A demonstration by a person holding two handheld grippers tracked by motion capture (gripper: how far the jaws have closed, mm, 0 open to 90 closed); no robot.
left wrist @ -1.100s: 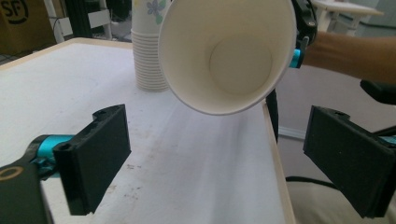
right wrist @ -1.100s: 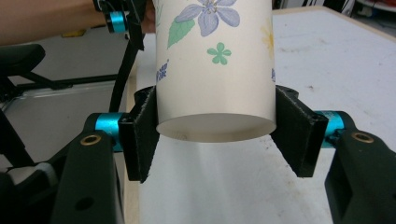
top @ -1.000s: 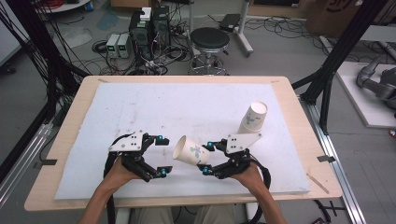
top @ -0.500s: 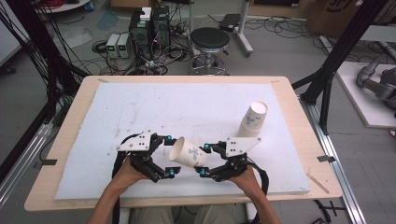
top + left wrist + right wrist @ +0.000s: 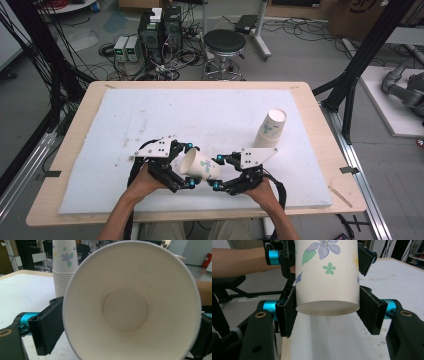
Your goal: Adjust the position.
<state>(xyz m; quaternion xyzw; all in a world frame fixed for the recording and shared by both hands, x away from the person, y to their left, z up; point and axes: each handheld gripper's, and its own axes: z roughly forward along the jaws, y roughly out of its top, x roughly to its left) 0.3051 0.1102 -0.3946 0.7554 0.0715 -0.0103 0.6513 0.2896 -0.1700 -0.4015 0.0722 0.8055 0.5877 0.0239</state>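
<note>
Since a second ago the left claw (image 5: pixel 189 165) has closed in on the paper cup (image 5: pixel 200 166); earlier it sat apart from the cup, and now its jaws flank the cup's open rim. The right claw (image 5: pixel 218 173) has kept its place at the cup's base end.

Cup lies on its side, raised off the white surface (image 5: pixel 210 117), directly between the two claws. Its mouth faces the left claw, its base faces the right claw.

Right claw: jaws pinch the cup's narrow end, one pad against each side, as the right gripper view (image 5: pixel 327 277) shows.

Left claw: spread wide at the rim. In the left gripper view the cup (image 5: pixel 132 305) stands between the jaws; whether they press it, cannot tell.

Stack of cups (image 5: pixel 270 129) stands upside down on the surface beyond the right claw, well apart from it.
</note>
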